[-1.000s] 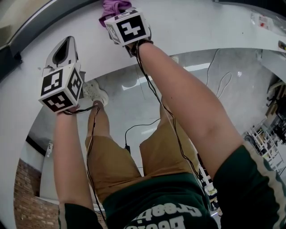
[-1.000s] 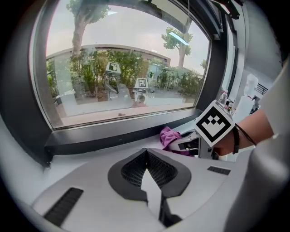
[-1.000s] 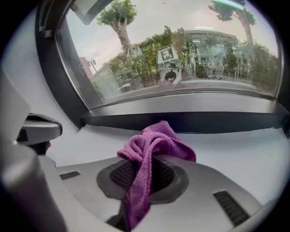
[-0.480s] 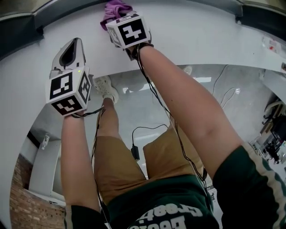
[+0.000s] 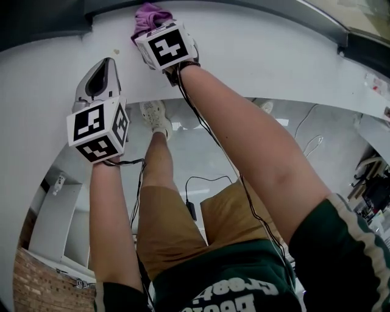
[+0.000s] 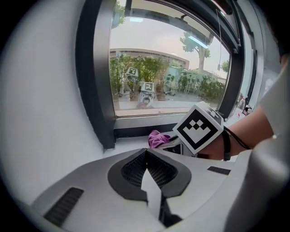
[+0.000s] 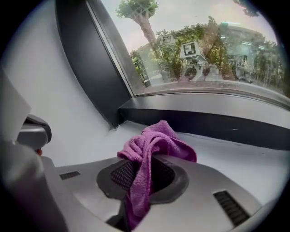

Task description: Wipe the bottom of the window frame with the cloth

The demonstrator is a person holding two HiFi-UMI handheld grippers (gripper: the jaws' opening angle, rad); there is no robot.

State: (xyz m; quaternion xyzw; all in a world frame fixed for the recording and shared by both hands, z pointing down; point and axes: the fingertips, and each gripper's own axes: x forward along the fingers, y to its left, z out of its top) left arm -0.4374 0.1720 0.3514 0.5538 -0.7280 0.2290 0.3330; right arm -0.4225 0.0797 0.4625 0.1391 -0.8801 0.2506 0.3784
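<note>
- Head view: the person looks steeply down at both forearms, which reach forward over a white sill point(image 5: 256, 55).
- The left gripper point(image 5: 107, 62) is over the sill on the left, with its marker cube nearest the camera. From this view its jaws look pressed together with nothing in them.
- The right gripper point(image 5: 146, 27) reaches further forward, toward the dark window frame point(image 5: 42, 21) along the top of the view.
- A purple cloth point(image 5: 149, 13) is bunched at the tip of the right gripper, right at the edge where the sill meets the frame.
- Below the arms are the person's tan shorts point(image 5: 170, 225), a pale shoe point(image 5: 155, 116) and a dark cable point(image 5: 201, 183) on the floor.
- Left gripper view: the left gripper point(image 6: 146, 153) has its jaws closed tip to tip, with nothing between them.
- Beyond it, the cloth point(image 6: 157, 137) lies on the sill just beside the dark bottom rail point(image 6: 136, 132) of the frame. The right gripper's marker cube point(image 6: 198, 128) is just to its right.
- Right gripper view: the right gripper point(image 7: 145, 165) has its jaws clamped on the cloth point(image 7: 156, 141).
- The cloth hangs down between the jaws and bulges out in folds above the tips.
- The cloth is over the white sill point(image 7: 240, 156), close to the bottom rail point(image 7: 204, 123) near the frame's left corner. It is unclear whether the cloth touches the rail.
</note>
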